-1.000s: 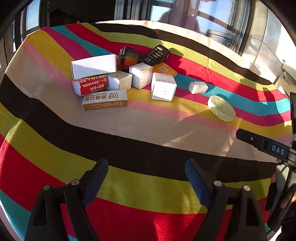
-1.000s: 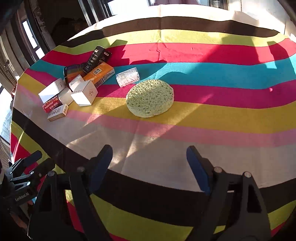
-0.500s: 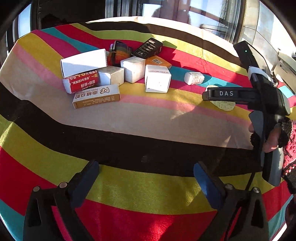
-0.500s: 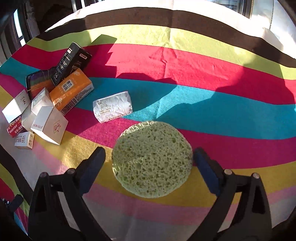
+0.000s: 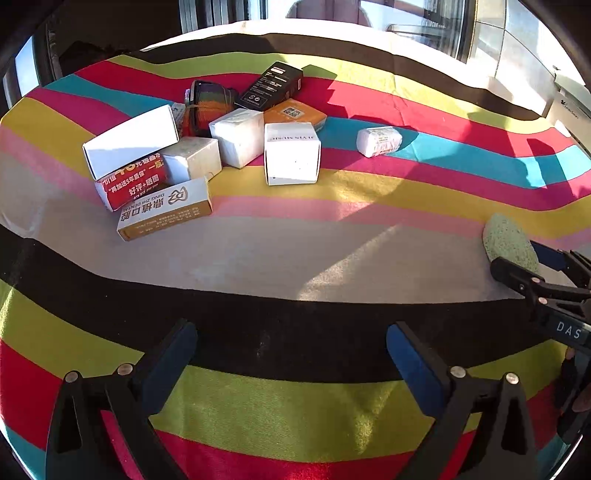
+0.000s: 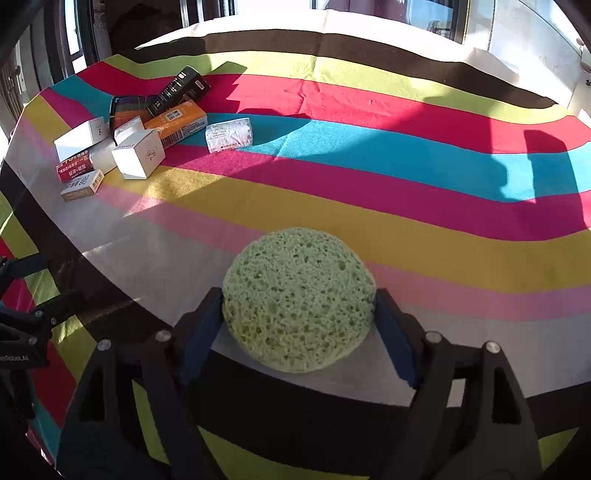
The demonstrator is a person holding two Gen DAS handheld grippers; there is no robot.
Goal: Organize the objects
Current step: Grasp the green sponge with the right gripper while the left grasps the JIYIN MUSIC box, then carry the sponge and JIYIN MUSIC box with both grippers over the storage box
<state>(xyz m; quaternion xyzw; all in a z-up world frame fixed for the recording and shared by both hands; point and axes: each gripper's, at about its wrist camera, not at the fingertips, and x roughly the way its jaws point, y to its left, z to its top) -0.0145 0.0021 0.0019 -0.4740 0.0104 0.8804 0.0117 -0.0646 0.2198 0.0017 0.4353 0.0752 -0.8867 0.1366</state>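
Note:
A round green sponge (image 6: 297,299) sits between the blue pads of my right gripper (image 6: 299,332), which is shut on it and holds it above the striped tablecloth. The sponge also shows at the right edge of the left wrist view (image 5: 509,242), with the right gripper (image 5: 532,266) around it. My left gripper (image 5: 291,362) is open and empty over the near stripes. A cluster of small boxes (image 5: 184,147) lies at the far left, with a white cube box (image 5: 291,153) at its right and a small white wrapped packet (image 5: 378,141) apart from it.
The boxes also show in the right wrist view (image 6: 129,144), among them a black box (image 6: 179,90) and an orange box (image 6: 177,122); the white packet (image 6: 229,134) lies beside them. Windows stand beyond the table's far edge (image 5: 332,27). The left gripper shows at the left (image 6: 22,317).
My right gripper closed on the green sponge, lifted it and drew back towards the near side of the table. The left gripper stayed open and shifted slightly.

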